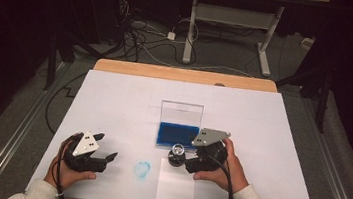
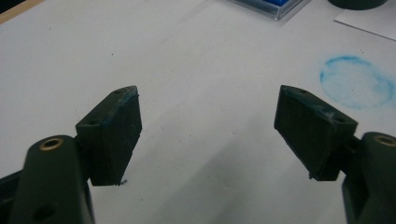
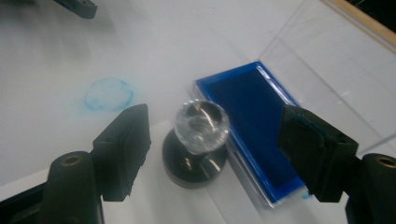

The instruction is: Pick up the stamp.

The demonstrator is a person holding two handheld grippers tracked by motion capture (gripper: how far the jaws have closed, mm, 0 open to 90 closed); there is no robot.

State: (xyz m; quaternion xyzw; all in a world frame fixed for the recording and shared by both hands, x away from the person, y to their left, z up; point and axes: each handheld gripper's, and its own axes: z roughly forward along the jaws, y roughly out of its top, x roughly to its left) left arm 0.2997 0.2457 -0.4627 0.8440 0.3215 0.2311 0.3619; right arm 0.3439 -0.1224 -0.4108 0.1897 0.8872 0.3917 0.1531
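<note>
Left gripper [image 1: 103, 147]: released, fingers [image 2: 112, 135] wide apart, nothing between them, parked low over bare tabletop [image 1: 113, 102]. Blue ring print [image 2: 357, 82] ahead and right of its fingertips, apart from them.

Centre: stamp [image 3: 198, 140] standing upright on its dark round base, clear knob on top. Long axis vertical, knob pointing up, inked face down. Sits on the upper edge of the white paper sheet [image 1: 175, 190], just beside the near edge of the ink pad [image 3: 254, 121]. Pad lid open, standing up at the far side.

Right gripper [image 1: 189, 157]: released too, fingers [image 3: 123, 149] straddling the stamp from either side, knob roughly midway between them, no contact visible. Not grasping yet.

Risks, as judged from here:
- Knob smooth and round; pinching high on it could squirt the stamp out or tip it. Better closing lower, near the neck.
- Off-centre closing: one finger touching first would push the stamp sideways into the pad or smear ink on the paper.
- Right finger hanging over the pad edge; dropping lower could dip it in ink or nudge the tray.
- Tilted lift likely giving a partial print like the faint ring already on the tabletop.
</note>
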